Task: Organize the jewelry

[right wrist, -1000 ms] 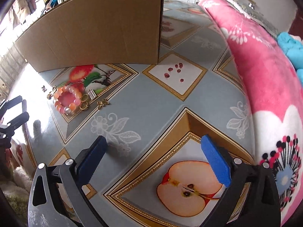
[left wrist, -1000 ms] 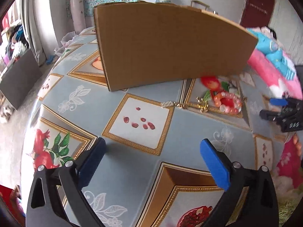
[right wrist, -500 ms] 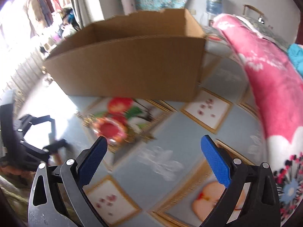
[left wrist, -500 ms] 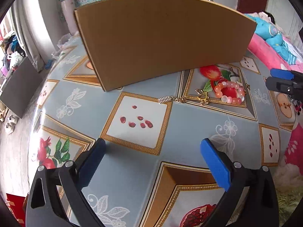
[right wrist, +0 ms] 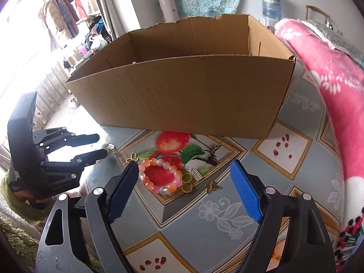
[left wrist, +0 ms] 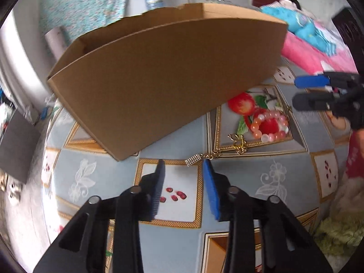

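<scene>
A pink and orange bead bracelet (right wrist: 159,175) lies on the patterned tablecloth (right wrist: 211,213), with a gold ring (right wrist: 187,187), a silver charm (right wrist: 196,173) and a gold bee charm (right wrist: 212,185) beside it. My right gripper (right wrist: 184,166) hovers over the bracelet, its jaws closing but clear of the beads. My left gripper (left wrist: 183,162) is also closing, tips astride a small silver charm (left wrist: 193,160) on a gold chain (left wrist: 236,145), with nothing pressed. The bracelet (left wrist: 270,125) lies further right. Each gripper shows in the other's view: the left gripper (right wrist: 100,145), the right gripper (left wrist: 318,91).
An open cardboard box (right wrist: 182,95) stands just behind the jewelry, also seen as the box (left wrist: 168,79) in the left wrist view. A pink blanket (right wrist: 329,113) bulges along the table's right side. Green fuzzy fabric (left wrist: 336,234) lies at the near edge.
The left jaws have narrowed sharply around the spot by the silver charm. The right gripper has swung over the bracelet and its jaws have narrowed a little.
</scene>
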Tool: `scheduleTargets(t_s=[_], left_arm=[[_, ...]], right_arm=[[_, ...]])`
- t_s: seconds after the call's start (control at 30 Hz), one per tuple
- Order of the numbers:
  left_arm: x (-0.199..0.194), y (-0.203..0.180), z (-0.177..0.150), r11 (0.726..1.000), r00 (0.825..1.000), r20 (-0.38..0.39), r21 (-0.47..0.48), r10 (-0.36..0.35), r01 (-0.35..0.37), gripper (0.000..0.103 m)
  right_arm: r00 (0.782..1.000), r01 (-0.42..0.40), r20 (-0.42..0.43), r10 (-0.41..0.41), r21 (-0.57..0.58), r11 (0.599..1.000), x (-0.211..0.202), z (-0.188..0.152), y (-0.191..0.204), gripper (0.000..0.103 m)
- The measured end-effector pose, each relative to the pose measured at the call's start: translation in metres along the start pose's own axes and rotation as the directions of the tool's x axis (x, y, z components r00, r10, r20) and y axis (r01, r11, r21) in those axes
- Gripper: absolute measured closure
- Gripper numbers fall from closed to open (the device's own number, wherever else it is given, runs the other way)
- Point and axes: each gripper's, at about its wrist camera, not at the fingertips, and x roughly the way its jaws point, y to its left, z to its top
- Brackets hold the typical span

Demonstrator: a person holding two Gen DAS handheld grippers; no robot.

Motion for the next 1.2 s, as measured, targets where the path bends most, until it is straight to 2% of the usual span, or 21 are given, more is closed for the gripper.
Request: scheduleTargets(t_s=[0.13,0.27,0.37,0.47,0.57,0.73,0.9,1.0,1.07,1.17,1.2], left_arm=[[0.008,0.001,0.008,0.995,0.998,-0.030,0.077,-0.053,0.055,0.081],[0.013,0.004,0.014,0.979,0.990,-0.058,0.155,-0.125,0.133,0.082],[0.019,0.009,0.022,0.966,0.980,-0.083,0.176,-0.179,0.191,0.086],[0.022,0.009,0.026,0.954,0.975,-0.098,0.209,-0.197,0.214,0.093],[0.021,0.005,0.025,0.951,0.973,-0.112,0.217,-0.200,0.221,0.094],[0.018,-0.003,0.020,0.961,0.976,-0.112,0.186,-0.185,0.203,0.098],[0.009,-0.008,0.010,0.977,0.981,-0.092,0.113,-0.172,0.182,0.099],[0.003,-0.005,0.006,0.985,0.984,-0.077,0.056,-0.161,0.165,0.101],[0.002,-0.004,0.002,0.989,0.987,-0.069,0.011,-0.148,0.149,0.101],[0.000,-0.001,-0.003,0.989,0.988,-0.058,-0.051,-0.142,0.140,0.101],[-0.001,0.000,-0.005,0.988,0.988,-0.055,-0.065,-0.143,0.139,0.101]], right_arm=[[1.000,0.004,0.004,-0.005,0.013,1.000,-0.002,-0.001,-0.001,0.026],[1.000,0.004,0.002,-0.004,0.035,0.999,0.000,0.000,-0.008,0.026],[1.000,0.001,0.005,-0.002,0.048,0.999,0.001,0.001,-0.012,0.026],[1.000,0.005,0.013,-0.005,0.052,0.999,0.000,0.004,-0.016,0.026],[1.000,0.006,0.020,-0.008,0.060,0.998,-0.001,0.003,-0.020,0.026],[1.000,-0.001,0.028,-0.001,0.073,0.997,-0.004,0.001,-0.025,0.027],[0.999,-0.011,0.035,0.010,0.046,0.999,-0.014,-0.002,-0.027,0.030],[1.000,-0.010,0.023,0.010,0.008,1.000,-0.018,-0.005,-0.025,0.037],[1.000,-0.011,0.007,0.011,-0.015,1.000,-0.017,-0.006,-0.022,0.047],[1.000,-0.001,-0.030,-0.001,-0.055,0.999,-0.011,-0.007,-0.018,0.068],[0.999,0.009,-0.042,-0.012,-0.069,0.998,-0.009,-0.006,-0.017,0.072]])
